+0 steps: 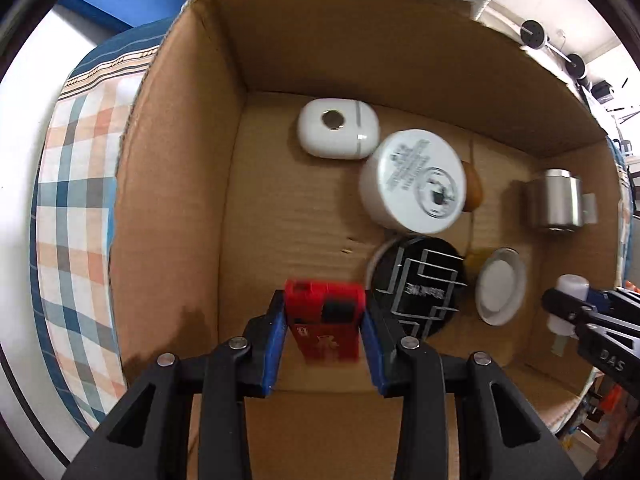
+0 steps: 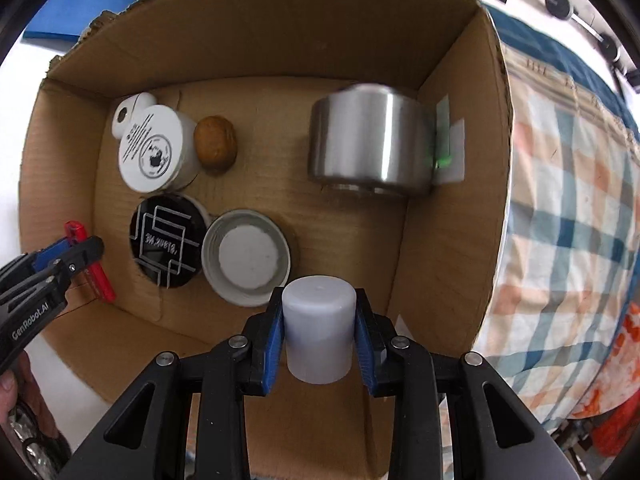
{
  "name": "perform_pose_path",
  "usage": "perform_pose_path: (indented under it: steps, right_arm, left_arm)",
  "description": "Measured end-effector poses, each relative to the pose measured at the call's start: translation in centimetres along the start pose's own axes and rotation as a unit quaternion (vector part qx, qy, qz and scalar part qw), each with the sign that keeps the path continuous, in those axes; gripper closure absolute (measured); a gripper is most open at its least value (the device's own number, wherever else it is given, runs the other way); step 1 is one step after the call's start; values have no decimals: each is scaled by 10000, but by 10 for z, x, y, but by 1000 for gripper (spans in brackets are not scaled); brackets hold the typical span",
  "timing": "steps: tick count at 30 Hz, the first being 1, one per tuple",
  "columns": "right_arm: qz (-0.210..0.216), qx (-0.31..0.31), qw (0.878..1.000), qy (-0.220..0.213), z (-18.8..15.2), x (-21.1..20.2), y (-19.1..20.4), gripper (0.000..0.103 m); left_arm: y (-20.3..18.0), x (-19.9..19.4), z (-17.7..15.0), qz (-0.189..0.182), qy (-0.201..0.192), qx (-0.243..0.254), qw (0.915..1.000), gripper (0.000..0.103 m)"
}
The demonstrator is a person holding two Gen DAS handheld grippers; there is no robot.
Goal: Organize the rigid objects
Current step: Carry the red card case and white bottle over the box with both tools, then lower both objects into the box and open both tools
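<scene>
A: What does the left gripper (image 1: 324, 336) carry, and where?

B: Its blue pads are clamped on a red rectangular block (image 1: 325, 322), held above the floor of the cardboard box (image 1: 288, 40), near the box's left wall and front edge.

A: Moving rightward across the box floor, what lies there?

B: Toward the back wall, a white rounded case (image 1: 338, 128). Just right of it, a white round jar (image 1: 414, 182) lies tilted, its printed base facing up. A brown oval object (image 2: 216, 143) lies beside the jar on its right. In front of the jar sits a black round lid (image 2: 168, 236) with silver line markings; beside it, a grey shallow dish (image 2: 246, 258) with a white disc inside.

A: And nearer the right wall?

B: A brushed-metal cylinder (image 2: 370, 144) lies on its side close to the right wall, near the back corner.

A: What of the right gripper (image 2: 319, 338)?

B: Its pads are closed against a pale plastic cylinder (image 2: 319, 332), held above the box's front edge. A blue, orange and white checked cloth (image 2: 560, 200) lies under the box.
</scene>
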State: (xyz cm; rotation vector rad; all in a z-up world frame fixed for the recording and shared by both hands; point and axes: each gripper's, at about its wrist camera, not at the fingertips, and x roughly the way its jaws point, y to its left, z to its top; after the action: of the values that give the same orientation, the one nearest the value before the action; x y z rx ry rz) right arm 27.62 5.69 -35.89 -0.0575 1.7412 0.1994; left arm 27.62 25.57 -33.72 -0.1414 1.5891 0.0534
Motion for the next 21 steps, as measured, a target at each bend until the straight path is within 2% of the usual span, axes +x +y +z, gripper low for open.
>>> perform_pose_path:
  steps: [4, 9, 14, 21]
  right_arm:
    - [-317, -9, 9995, -36, 4, 2, 5, 69]
    - [-515, 1, 9986, -65, 6, 7, 10, 69]
    - [-240, 146, 9996, 0, 4, 0, 3, 69]
    - [-459, -57, 9986, 274, 4, 12, 5, 69]
  left_arm:
    - [2, 10, 14, -55, 44, 7, 10000, 71]
    - [-3, 23, 27, 47, 145, 158, 9998, 71]
    - [-5, 32, 32, 33, 263, 237, 9994, 71]
    - [-8, 41, 30, -1, 340, 259, 9991, 71]
